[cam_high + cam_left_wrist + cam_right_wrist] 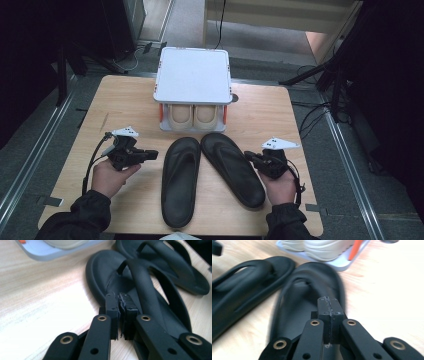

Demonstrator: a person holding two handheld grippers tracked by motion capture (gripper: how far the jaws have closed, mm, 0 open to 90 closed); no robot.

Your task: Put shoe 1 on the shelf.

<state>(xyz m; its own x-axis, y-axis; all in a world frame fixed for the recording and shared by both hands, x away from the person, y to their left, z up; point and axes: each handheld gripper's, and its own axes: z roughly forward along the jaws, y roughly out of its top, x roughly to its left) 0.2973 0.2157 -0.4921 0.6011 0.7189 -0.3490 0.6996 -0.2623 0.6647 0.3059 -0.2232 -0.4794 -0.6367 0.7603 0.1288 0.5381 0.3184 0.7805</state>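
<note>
Two black flip-flops lie side by side on the wooden table (125, 105), toes toward the far side: the left flip-flop (180, 180) and the right flip-flop (232, 167). My left gripper (154, 155) hovers just left of the left flip-flop, jaws shut with nothing between them. In the left gripper view its frayed pads (120, 296) meet over the edge of the left flip-flop (105, 272), near the strap. My right gripper (248, 156) sits at the right flip-flop's right edge, also shut and empty. In the right gripper view its closed tips (328, 299) point along the right flip-flop (307, 297).
A white two-level shoe rack (192, 75) with orange posts stands at the table's far middle. A pair of beige shoes (192, 116) sits on its lower shelf, right behind the flip-flops' toes. Bare wood lies to either side of the flip-flops.
</note>
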